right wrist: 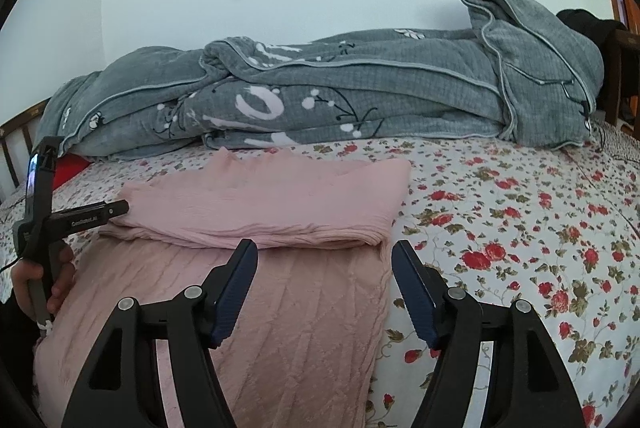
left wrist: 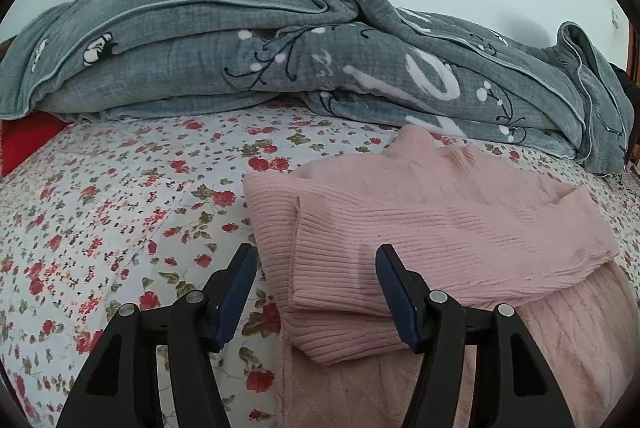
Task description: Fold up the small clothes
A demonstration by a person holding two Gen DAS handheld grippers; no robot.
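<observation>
With both sleeves folded in, pink sweater (right wrist: 256, 268) is roughly half folded
Left gripper (left wrist: 316, 260) and right gripper (right wrist: 324, 256) both wide open, empty; hem-to-collar fold toward 12 o'clock apparently remains

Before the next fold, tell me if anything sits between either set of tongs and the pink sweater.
Nothing visible does. The left tongs hang open right over the folded sleeve of the pink sweater, and the right tongs hang open at its right edge. The grey blanket lies behind it, on the floral bedsheet.
</observation>
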